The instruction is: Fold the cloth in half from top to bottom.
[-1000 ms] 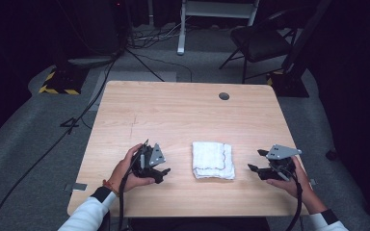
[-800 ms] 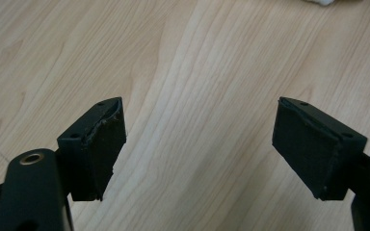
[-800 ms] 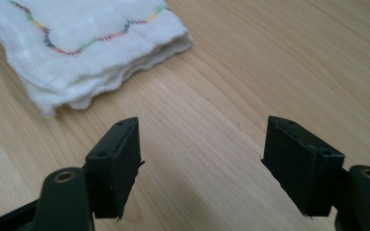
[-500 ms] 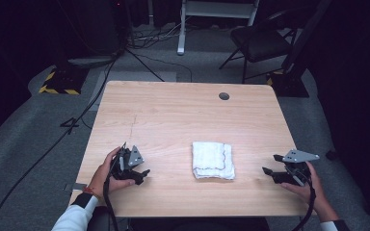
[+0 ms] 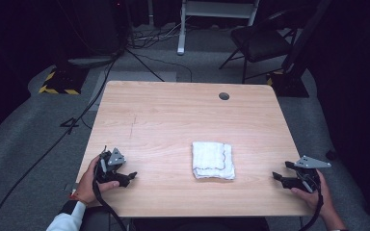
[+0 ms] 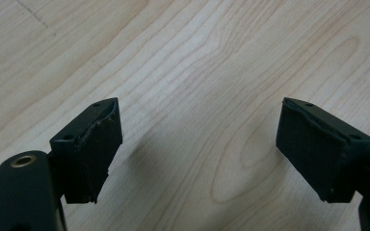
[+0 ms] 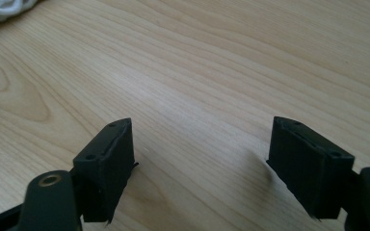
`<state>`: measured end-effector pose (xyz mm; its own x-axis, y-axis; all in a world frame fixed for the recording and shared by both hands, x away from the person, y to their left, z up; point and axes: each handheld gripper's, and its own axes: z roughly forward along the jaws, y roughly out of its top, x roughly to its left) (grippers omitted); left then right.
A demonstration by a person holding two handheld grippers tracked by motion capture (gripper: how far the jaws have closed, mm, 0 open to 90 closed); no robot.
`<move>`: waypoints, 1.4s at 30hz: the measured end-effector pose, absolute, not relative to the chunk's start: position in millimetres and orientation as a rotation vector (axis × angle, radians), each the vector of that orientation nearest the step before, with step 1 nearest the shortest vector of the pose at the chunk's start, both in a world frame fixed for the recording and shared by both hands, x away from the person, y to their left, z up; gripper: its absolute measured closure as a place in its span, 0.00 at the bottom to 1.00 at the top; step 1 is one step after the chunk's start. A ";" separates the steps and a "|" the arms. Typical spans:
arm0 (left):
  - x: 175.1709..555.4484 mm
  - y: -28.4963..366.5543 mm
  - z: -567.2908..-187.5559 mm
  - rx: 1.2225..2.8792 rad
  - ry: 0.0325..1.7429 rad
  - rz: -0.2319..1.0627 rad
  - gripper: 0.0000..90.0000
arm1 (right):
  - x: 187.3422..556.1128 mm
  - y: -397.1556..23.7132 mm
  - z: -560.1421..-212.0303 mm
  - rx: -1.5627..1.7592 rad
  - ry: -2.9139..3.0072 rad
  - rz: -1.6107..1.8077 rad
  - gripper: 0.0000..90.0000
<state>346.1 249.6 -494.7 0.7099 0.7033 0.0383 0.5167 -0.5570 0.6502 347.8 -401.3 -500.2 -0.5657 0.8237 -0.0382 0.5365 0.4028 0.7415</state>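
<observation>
The folded white cloth (image 5: 213, 160) lay flat on the bench (image 5: 173, 115), a little right of centre in the lower half of the high view, with a dark-stitched edge showing along its right and lower sides. It looked soft, light and limp, likely to sag and unfold if lifted by one layer, so a corner or edge where all the layers stack would be the safer place to pinch, best with both tongs at once. One rumpled corner of it (image 7: 2, 12) showed at the upper left of the right gripper view.

The left tongs (image 5: 125, 177) rested low at the lower left of the high view, well apart from the cloth, released with bare wood between the pads (image 6: 94, 144). The right tongs (image 5: 280, 178) sat at the lower right near the bench edge, also clear of the cloth; their jaws had just been opening and held nothing.

A chair (image 5: 262, 41) stood on the floor beyond the bench.
</observation>
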 end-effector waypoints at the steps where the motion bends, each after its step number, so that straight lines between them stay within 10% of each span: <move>1: 345.9 252.5 -497.1 2.285 0.934 0.369 0.19 | 347.4 -402.7 -501.1 1.186 2.255 0.987 0.27; 42: 340.9 263.8 -503.7 2.203 0.997 0.390 0.18 | 348.4 -405.2 -503.4 1.267 2.215 0.979 0.22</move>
